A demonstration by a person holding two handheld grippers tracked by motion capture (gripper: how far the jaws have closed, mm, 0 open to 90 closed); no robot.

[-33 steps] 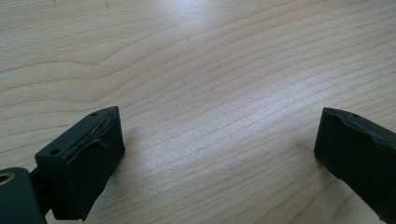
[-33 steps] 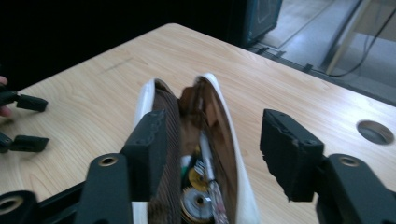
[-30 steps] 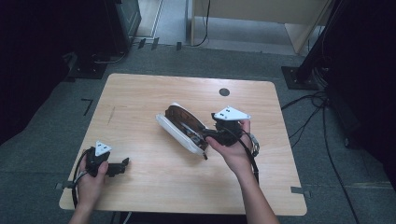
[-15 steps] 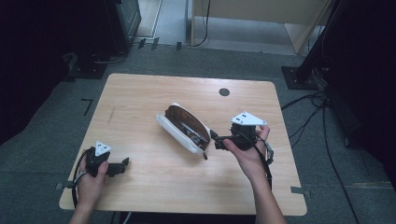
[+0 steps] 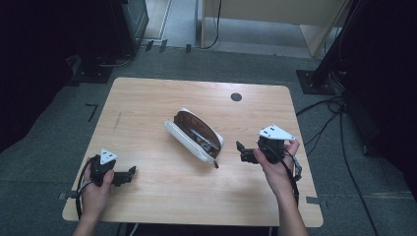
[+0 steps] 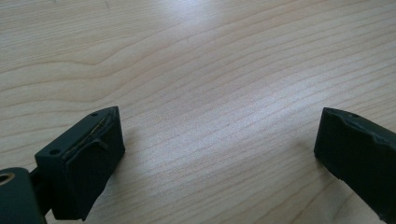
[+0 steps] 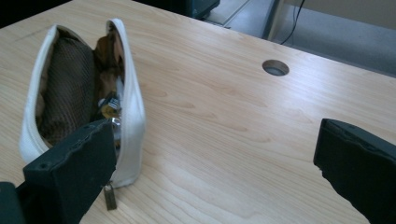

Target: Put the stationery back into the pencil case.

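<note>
Right gripper (image 5: 242, 151), black with a grey three-cornered plate on top, held low over the light wooden desk (image 5: 147, 103) near its right edge, jaws spread wide and nothing between them. Just to its left, apart from the jaws, a white oval zip pouch with brown mesh lining (image 5: 194, 133), lying unzipped and gaping near the middle of the desk, long axis running diagonally. In the right gripper view, same pouch (image 7: 128, 98) close by the left jaw, small items inside too jumbled to identify, a little metal zip pull (image 7: 110, 198) hanging at its near end. No brand, label or writing readable on pouch or gripper. Farther back, a round dark cable hole (image 5: 236, 97) in the desk top. Left gripper (image 5: 129, 173) well apart from the pouch, at the near left corner, likewise released, jaws wide over bare wood grain.
</note>
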